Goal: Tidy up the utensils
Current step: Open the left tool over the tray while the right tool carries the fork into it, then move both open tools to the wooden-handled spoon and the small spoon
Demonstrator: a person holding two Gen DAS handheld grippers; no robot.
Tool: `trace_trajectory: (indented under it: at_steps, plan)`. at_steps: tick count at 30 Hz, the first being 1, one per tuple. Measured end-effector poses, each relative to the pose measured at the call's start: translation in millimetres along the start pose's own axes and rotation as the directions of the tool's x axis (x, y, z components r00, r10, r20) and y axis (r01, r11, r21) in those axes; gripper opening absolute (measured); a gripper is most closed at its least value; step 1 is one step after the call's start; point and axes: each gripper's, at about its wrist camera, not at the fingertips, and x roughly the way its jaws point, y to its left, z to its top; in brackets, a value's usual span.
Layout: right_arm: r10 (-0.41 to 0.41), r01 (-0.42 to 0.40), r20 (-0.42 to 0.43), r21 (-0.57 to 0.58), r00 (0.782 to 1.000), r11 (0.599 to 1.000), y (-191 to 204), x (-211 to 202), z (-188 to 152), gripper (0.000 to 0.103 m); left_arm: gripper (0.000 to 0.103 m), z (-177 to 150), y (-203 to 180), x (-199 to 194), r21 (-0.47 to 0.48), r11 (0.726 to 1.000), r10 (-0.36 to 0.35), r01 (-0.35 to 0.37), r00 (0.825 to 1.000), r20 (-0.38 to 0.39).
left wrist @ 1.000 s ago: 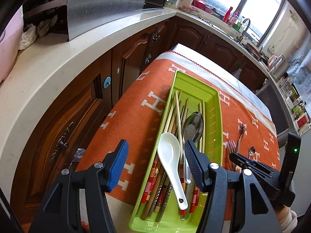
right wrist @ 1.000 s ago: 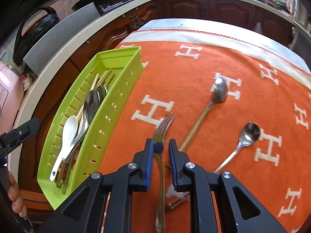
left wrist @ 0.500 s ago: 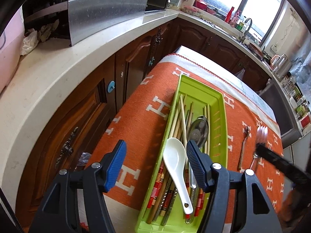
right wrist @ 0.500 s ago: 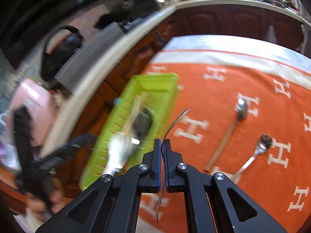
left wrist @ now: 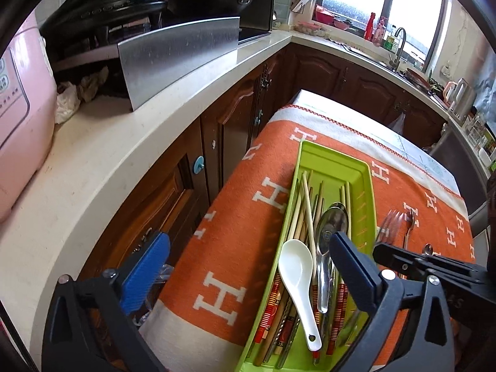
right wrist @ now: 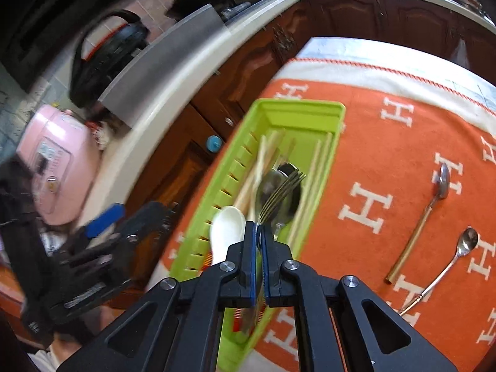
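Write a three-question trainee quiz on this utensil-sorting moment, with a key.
1. True or false: the right gripper is shut on a fork.
2. How many spoons lie on the orange cloth outside the green tray?
3. The white spoon lies: A) in the tray, B) on the cloth, C) on the counter.

Key: 1 true; 2 two, a gold-handled spoon and a small steel spoon; 3 A.
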Motion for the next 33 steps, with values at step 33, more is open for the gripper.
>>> trace_trajectory:
  at_steps: [33]
  plan:
    - [-0.184, 0.120, 0.153, 0.352, 0.971, 0.928, -205.0, -113.2, -82.1, 0.019, 0.102, 0.5, -200.6, 35.5, 0.305, 0.898, -0.242, 0.318, 0.934, -0.264]
